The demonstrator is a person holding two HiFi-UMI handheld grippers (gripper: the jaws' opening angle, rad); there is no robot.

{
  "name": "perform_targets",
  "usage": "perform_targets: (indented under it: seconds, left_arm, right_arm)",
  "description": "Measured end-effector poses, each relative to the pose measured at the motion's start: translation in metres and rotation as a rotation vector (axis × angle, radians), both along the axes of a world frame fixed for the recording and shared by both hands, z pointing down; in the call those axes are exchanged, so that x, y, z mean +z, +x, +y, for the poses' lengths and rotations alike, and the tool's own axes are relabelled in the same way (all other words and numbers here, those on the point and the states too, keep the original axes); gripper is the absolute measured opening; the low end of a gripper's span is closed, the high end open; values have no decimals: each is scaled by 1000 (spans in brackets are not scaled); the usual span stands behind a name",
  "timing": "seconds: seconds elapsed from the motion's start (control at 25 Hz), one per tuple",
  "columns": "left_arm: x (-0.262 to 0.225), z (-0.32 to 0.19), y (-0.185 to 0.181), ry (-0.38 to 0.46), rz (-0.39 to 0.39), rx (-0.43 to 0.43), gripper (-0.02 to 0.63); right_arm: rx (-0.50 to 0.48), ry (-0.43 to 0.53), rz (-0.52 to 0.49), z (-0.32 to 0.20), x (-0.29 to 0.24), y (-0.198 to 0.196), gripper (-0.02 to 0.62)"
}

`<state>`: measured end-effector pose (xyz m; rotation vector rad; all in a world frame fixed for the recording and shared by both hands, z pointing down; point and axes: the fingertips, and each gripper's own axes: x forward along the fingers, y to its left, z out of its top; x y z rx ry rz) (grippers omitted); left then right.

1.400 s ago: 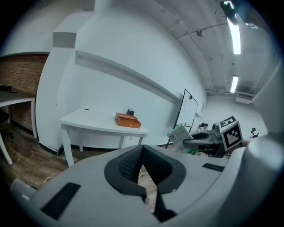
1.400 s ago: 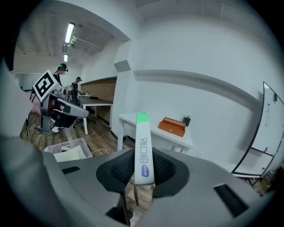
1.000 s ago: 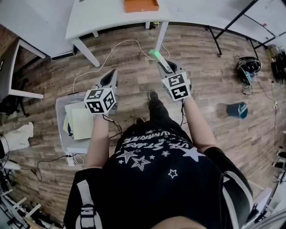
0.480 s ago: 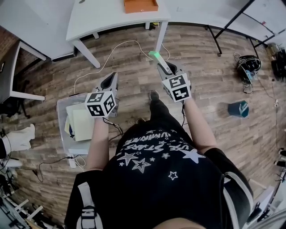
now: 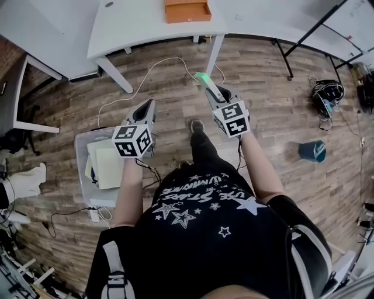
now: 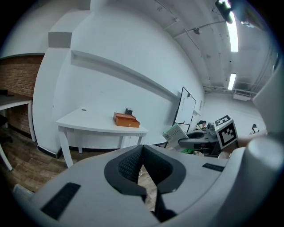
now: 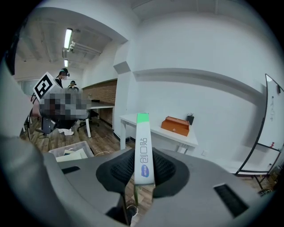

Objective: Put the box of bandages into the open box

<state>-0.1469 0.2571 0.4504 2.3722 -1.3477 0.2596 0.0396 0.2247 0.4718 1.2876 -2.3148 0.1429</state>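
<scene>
My right gripper [image 5: 208, 86] is shut on the box of bandages [image 5: 203, 77], a slim white box with a green end that sticks out past the jaws. In the right gripper view the box of bandages [image 7: 143, 133] stands edge-on between the pads of the right gripper [image 7: 143, 170]. The orange open box [image 5: 187, 10] sits on a white table [image 5: 134, 29] ahead, well beyond both grippers; the orange box [image 7: 176, 125] is also in the right gripper view. My left gripper [image 5: 148, 106] is shut with nothing in it; in its own view the left gripper [image 6: 142, 164] has its pads touching.
A clear plastic bin [image 5: 82, 146] with papers stands on the wood floor under my left arm. A white cable [image 5: 153, 63] runs across the floor before the table. A teal bucket [image 5: 310, 150] and a black-framed stand [image 5: 304, 41] lie to the right.
The table and the orange box have slid a little lower in the head view, so I am slightly closer. Both grippers keep their hold and spacing.
</scene>
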Motion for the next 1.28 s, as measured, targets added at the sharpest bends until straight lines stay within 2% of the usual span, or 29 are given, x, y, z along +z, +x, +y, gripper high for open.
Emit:
perform_targets:
  seconds: [0.16,0.4,0.88,1.28]
  left_arm:
    - [2,-33,0,-10,-6,-14,20]
    - [6,-110,8,-28,-25,-32,20]
    - [-3,-267,52,-25,-40,-61,20]
    - [-14,-343,90,13,-37,-106,20]
  right_arm:
    - [-18,0,-11,-40,2,-1,112]
    - [-31,-16,-27,-123,7,9,112]
    - [-52,-7,-56,-292,-5,53,112]
    - [-101,-9,-68,-372,-3,88,112]
